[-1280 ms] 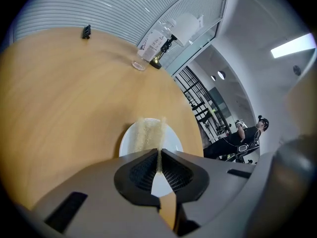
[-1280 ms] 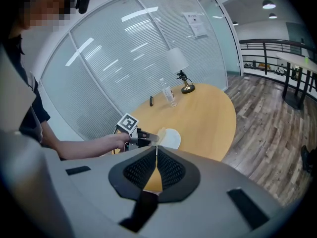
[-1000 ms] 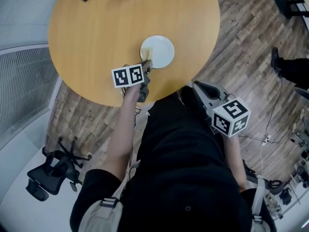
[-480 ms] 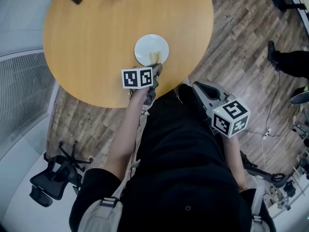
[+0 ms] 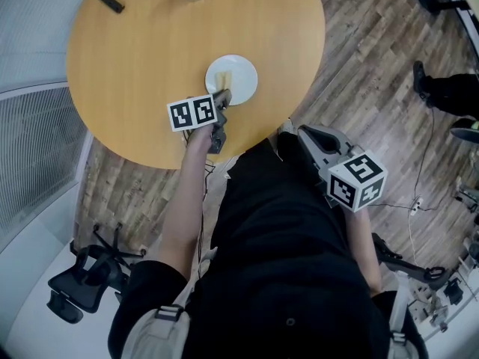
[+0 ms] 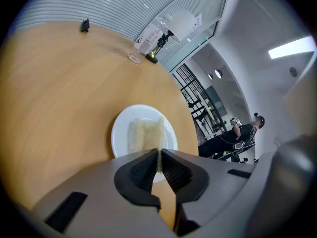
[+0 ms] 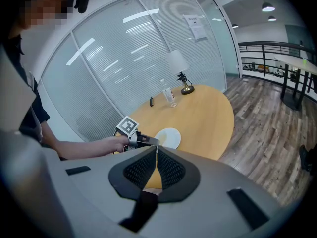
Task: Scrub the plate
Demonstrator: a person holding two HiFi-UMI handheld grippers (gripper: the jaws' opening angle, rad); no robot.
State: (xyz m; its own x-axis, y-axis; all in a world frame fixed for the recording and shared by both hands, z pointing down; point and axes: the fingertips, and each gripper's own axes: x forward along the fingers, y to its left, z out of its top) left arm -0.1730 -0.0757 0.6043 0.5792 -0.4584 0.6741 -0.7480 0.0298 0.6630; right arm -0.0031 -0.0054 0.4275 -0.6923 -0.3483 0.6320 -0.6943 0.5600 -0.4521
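Pinching sponge (image 6: 143, 135) on plate (image 6: 120, 133) near table (image 5: 150, 51) edge: left tongs (image 6: 158, 155); right tongs (image 7: 156, 152) pressed together, off table.

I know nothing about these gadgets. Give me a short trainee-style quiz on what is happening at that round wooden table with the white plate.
1. True or false: the left gripper is shut on the pale yellow sponge cloth that lies on the round white plate.
2. Choose one. The right gripper is:
A) pressing on the plate
B) held off the round wooden table, shut and empty
C) gripping the cloth too
3. Short answer: how many plates stand on the table?

Key: 1 true; 2 B; 3 one.
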